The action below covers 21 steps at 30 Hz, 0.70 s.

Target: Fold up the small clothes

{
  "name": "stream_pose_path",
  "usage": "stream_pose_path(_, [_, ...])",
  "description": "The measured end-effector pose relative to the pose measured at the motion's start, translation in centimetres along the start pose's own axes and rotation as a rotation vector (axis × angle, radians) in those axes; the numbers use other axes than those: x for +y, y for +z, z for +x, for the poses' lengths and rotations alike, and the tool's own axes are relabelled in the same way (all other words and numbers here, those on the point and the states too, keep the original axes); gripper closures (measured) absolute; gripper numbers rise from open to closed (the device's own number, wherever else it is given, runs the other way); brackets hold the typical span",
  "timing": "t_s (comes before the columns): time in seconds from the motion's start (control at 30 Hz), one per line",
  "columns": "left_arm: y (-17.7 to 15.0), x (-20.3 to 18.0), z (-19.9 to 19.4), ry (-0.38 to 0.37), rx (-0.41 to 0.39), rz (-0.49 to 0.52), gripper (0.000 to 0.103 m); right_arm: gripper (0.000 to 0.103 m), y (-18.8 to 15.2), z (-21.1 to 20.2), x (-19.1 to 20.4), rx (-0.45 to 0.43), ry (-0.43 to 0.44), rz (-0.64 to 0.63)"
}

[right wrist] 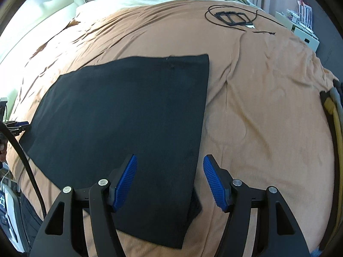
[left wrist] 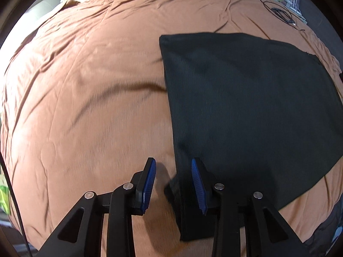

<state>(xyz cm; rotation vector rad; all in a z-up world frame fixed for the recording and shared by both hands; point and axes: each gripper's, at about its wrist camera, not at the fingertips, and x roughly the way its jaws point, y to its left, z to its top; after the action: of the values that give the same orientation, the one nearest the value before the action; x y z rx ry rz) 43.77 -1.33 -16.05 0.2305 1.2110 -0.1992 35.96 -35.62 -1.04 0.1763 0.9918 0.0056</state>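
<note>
Both claws open, empty: left claw [left wrist: 173, 184] and right claw [right wrist: 169, 182] each straddle an edge of flat black knit cloth [right wrist: 128, 111] on the tan bedspread [right wrist: 268, 107].

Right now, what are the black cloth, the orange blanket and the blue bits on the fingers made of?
The black cloth looks like a fine ribbed knit, matte, with faint lines along it. The orange blanket looks like soft woven fabric with a slight sheen; it creases easily. The blue pads on the fingers look like ridged rubber or plastic; which one I cannot tell.

Sunlit bed [right wrist: 268, 107], rumpled tan cover
</note>
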Motion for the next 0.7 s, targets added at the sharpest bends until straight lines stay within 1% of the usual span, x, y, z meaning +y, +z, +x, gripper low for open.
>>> stream_pose_path(0.27, [-3.1, 0.3, -0.3, -0.002, 0.007, -0.026, 0.066, 0.040, -2.8, -0.6, 0.7, 0.031, -0.027, 0.005])
stream_pose_path(0.3, [-3.6, 0.4, -0.5, -0.005, 0.007, -0.029, 0.066, 0.040, -3.2, -0.7, 0.8, 0.036, -0.035, -0.001])
stream_pose_path(0.43, [-4.9, 0.9, -0.8, 0.002, 0.001, -0.035, 0.059, 0.040, -4.8, -1.3, 1.3, 0.051, -0.077, -0.013])
stream_pose_path(0.6, [-6.3, 1.2, -1.3, -0.002, -0.006, -0.030, 0.059, 0.040, -6.7, -2.4, 0.9, 0.069, -0.152, -0.006])
stream_pose_path(0.7, [-6.8, 1.1, -2.0, 0.009, -0.012, -0.023, 0.059, 0.040, -7.6, -3.4, 0.6, 0.064, -0.170, 0.020])
